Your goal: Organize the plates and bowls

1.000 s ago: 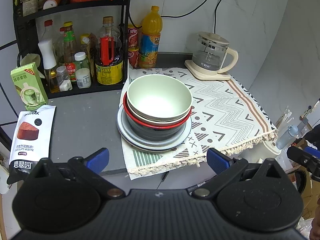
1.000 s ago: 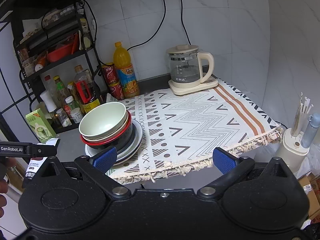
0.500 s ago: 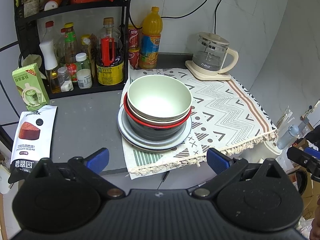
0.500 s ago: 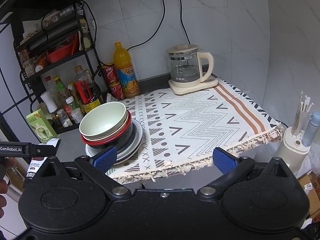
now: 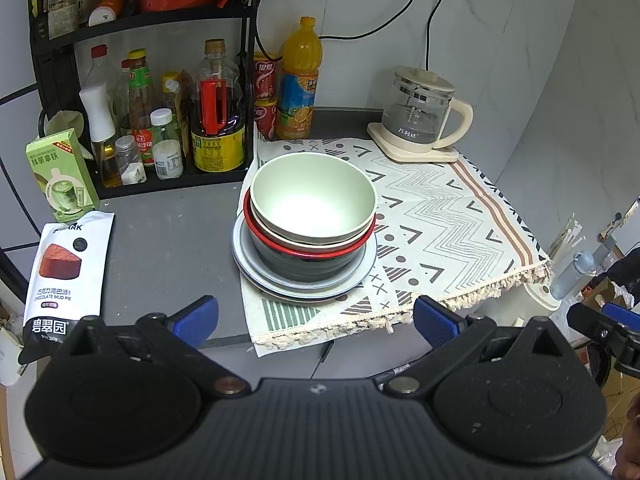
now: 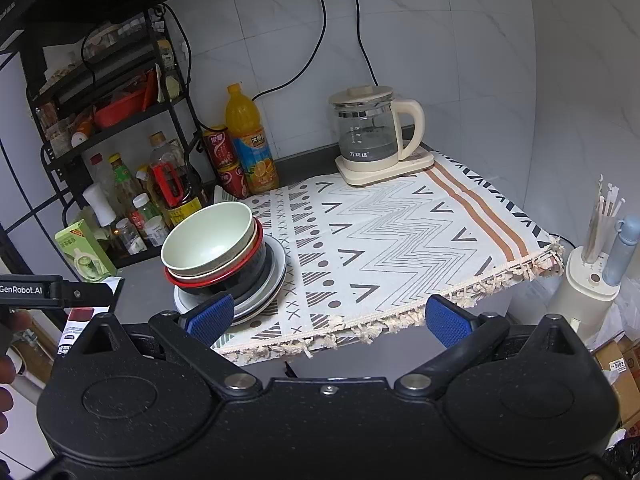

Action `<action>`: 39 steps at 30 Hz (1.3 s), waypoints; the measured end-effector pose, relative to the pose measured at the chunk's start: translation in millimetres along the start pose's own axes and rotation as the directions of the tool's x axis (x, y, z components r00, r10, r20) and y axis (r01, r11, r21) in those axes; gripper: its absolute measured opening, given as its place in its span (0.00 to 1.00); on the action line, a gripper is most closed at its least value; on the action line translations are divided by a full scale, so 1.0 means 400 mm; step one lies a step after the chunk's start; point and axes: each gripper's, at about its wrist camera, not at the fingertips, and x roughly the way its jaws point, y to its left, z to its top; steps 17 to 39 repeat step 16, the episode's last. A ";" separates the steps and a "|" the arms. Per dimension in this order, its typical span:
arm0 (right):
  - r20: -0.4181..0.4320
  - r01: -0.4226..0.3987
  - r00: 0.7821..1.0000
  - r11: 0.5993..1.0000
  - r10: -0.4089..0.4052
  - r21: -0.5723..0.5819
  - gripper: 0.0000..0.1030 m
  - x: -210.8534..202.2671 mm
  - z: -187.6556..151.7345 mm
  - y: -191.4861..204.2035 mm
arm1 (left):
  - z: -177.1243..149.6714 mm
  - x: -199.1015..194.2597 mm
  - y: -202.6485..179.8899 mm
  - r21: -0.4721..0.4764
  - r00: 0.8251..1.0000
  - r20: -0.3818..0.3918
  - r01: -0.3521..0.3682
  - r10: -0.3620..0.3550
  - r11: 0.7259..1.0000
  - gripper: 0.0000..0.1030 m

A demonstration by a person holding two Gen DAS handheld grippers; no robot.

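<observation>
Left wrist: dish stack [image 5: 308,236] near cloth edge [image 5: 400,318]

Stacked bowls [image 5: 312,204] on plates [image 5: 256,276], patterned cloth [image 5: 440,216]

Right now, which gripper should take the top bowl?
Left, probably. The left gripper is open and centred on the pale green bowl; the right gripper, also open, sees it off to its left.
</observation>
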 end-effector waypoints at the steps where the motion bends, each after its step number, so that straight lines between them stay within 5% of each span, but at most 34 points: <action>1: 0.000 0.000 1.000 1.000 0.000 0.001 1.00 -0.002 -0.001 0.001 | -0.001 -0.002 -0.001 -0.002 1.000 -0.002 -0.001 0.001 1.000 1.00; 39: -0.002 -0.007 1.000 1.000 0.007 0.003 1.00 -0.017 -0.014 0.005 | -0.012 -0.019 0.001 0.004 1.000 -0.013 -0.017 0.017 1.000 1.00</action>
